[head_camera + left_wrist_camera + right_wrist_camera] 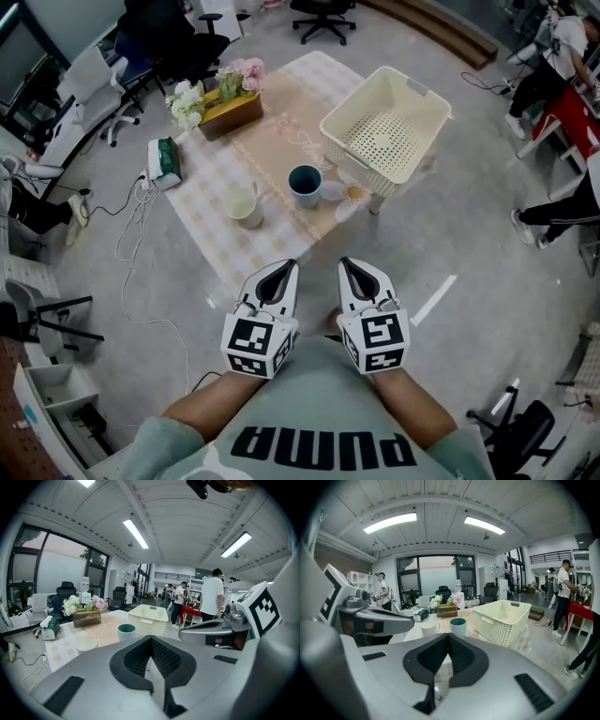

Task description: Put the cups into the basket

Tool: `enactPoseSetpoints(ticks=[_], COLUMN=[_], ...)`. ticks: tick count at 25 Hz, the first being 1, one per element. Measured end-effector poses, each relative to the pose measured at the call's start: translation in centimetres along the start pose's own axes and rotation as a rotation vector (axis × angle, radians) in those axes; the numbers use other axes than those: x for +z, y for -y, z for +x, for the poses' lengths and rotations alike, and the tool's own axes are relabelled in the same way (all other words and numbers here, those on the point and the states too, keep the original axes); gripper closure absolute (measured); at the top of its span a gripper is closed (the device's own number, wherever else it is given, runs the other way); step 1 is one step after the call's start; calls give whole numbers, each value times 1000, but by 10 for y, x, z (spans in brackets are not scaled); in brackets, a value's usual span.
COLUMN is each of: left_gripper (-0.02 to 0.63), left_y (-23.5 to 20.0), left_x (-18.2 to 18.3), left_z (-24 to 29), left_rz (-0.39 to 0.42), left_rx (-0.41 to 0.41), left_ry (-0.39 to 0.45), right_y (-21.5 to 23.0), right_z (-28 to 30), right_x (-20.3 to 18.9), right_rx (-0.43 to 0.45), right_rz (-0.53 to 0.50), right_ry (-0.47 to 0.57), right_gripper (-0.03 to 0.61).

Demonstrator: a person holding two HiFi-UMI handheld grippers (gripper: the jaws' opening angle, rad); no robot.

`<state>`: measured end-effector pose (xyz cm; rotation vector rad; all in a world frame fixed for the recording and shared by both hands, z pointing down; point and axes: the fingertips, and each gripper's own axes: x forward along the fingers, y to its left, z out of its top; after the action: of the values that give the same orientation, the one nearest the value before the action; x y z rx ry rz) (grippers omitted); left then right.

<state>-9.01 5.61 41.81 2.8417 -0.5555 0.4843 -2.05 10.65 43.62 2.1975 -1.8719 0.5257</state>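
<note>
**Both grippers wait short of the desk, and no cup has been picked up**

The left gripper (284, 268) and right gripper (348, 264) hover side by side near the person's body. The fingers of each are pressed together on nothing, probably because no cup is within reach. On the desk (281, 141), the blue cup (305, 185) stands upright just beside the basket (356, 167). The cream cup (243, 203) stands farther out on that same side.

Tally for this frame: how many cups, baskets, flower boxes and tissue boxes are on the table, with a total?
Cups: 2, the cream cup and the teal cup
Basket: 1
Flower box: 1
Tissue box: 1
Total: 5
</note>
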Motion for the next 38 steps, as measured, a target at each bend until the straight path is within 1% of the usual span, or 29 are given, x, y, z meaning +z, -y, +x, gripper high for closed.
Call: enactPoseSetpoints(ticks=[6, 10, 17, 21, 28, 33, 38], left_gripper=[614, 614, 614, 614, 614, 614, 614], left_y=[14, 15, 13, 3, -12, -24, -42], left_x=[-1, -3, -9, -10, 6, 20, 27], left_z=[13, 13, 18, 31, 61, 77, 86], left_rz=[-16, -29, -28, -42, -42, -39, -36], left_rx=[79, 126, 158, 153, 103, 80, 76], left_ry=[8, 1, -22, -33, -36, -23, -20], right_y=[26, 31, 27, 30, 44, 48, 51], right_z=[1, 3, 13, 24, 50, 66, 84], right_x=[-2, -2, -12, -12, 0, 10, 17], right_rx=[61, 94, 147, 149, 117, 103, 88], right_rz=[-28, -40, -34, -37, -41, -56, -53], right_ry=[-2, 2, -23, -37, -64, -77, -87], right_gripper=[566, 566, 566, 566, 566, 566, 566])
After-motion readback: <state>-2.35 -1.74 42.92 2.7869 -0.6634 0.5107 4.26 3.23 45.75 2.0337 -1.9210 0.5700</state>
